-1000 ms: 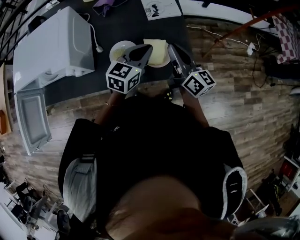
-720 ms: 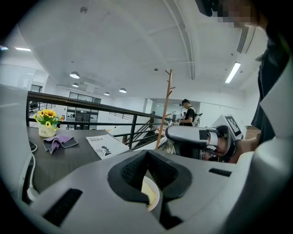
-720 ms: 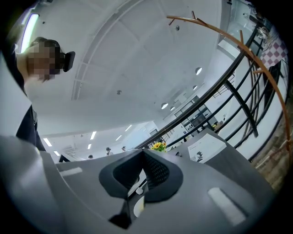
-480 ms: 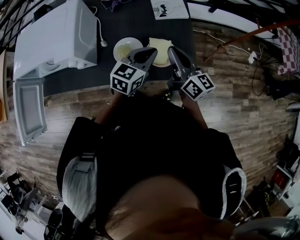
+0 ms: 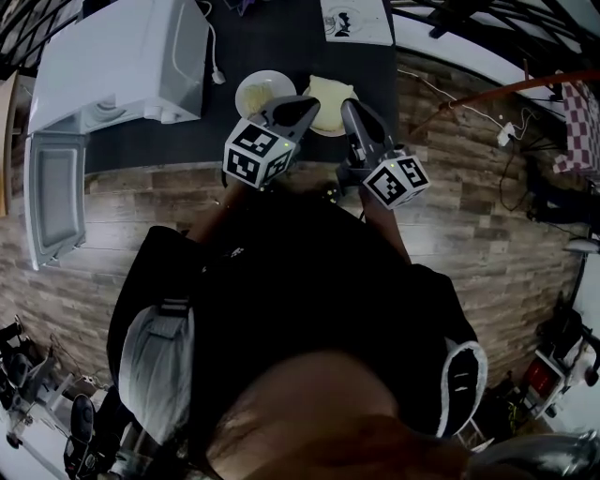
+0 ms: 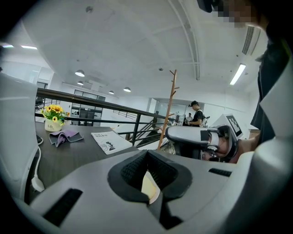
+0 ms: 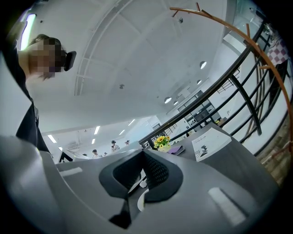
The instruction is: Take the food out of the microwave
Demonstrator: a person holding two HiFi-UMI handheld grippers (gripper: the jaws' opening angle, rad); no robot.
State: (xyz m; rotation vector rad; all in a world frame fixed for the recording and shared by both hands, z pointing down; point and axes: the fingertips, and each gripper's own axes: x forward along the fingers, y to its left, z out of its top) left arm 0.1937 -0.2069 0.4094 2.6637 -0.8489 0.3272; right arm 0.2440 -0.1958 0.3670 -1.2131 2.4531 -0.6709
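Observation:
A white microwave (image 5: 122,61) stands at the far left of the dark table (image 5: 272,37), its door (image 5: 52,197) swung wide open. To its right sit a white bowl (image 5: 262,91) and a plate with pale yellow food (image 5: 330,94). My left gripper (image 5: 305,105) hovers shut and empty over the gap between bowl and plate. My right gripper (image 5: 349,108) is shut and empty over the plate's near edge. In the left gripper view the shut left gripper (image 6: 147,157) shows a sliver of the plate (image 6: 150,187) below its tips, and the right gripper (image 6: 197,139) lies alongside. The right gripper (image 7: 143,155) holds nothing.
A magazine (image 5: 354,21) lies at the table's far end, with a purple cloth (image 6: 66,136) and a pot of yellow flowers (image 6: 53,116) beyond it. A black railing (image 7: 238,87) and a wooden coat stand (image 6: 168,105) border the table. People stand in the distance. Wood-plank floor (image 5: 469,187) lies right.
The head view has swung, so the microwave, table and dishes sit further right and lower in the picture. Both grippers stay shut above the dishes; the right one has shifted slightly.

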